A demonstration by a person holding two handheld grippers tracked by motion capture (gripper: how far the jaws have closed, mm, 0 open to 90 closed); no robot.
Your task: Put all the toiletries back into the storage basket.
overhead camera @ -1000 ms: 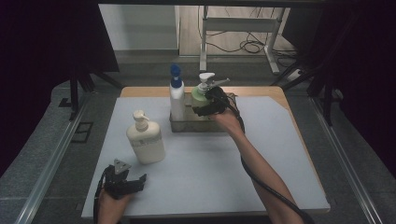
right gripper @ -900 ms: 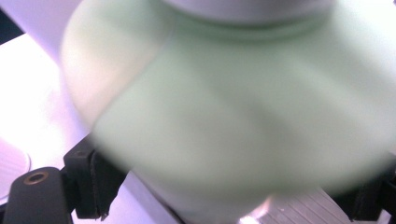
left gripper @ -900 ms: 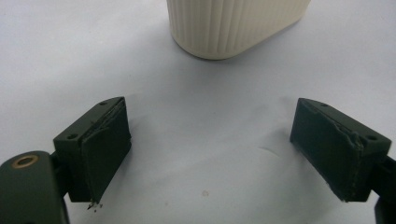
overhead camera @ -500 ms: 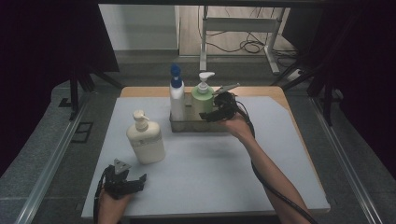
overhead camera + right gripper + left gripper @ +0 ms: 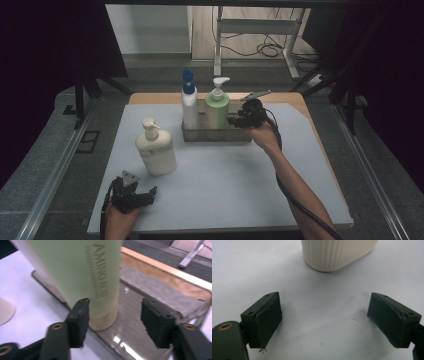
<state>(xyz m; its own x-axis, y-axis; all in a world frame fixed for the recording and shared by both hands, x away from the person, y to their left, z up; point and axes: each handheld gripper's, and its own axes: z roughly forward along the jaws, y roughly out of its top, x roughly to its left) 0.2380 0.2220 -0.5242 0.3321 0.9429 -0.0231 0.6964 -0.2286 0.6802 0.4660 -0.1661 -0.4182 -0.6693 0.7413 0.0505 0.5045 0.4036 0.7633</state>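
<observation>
A clear tray (image 5: 216,135) at the back of the white mat holds a white bottle with a blue pump (image 5: 189,107) and a green pump bottle (image 5: 217,109). My right gripper (image 5: 235,120) hovers just right of the green bottle (image 5: 82,272), over the bare end of the tray (image 5: 140,330). Its jaws have just been closing and stand half apart with nothing between them (image 5: 113,320). A cream pump bottle (image 5: 156,152) stands on the mat at the left. My left gripper (image 5: 150,192) rests open near the front edge, pointing at the cream bottle (image 5: 337,252), jaws wide (image 5: 324,325).
The white mat (image 5: 225,175) covers a wooden table whose edge shows at the back (image 5: 160,98). Dark curtains flank both sides. A metal stand and cables (image 5: 260,47) lie on the floor beyond the table.
My right gripper has slid right, off the green bottle, and its jaws have narrowed. The left gripper and all three bottles have stayed put.
</observation>
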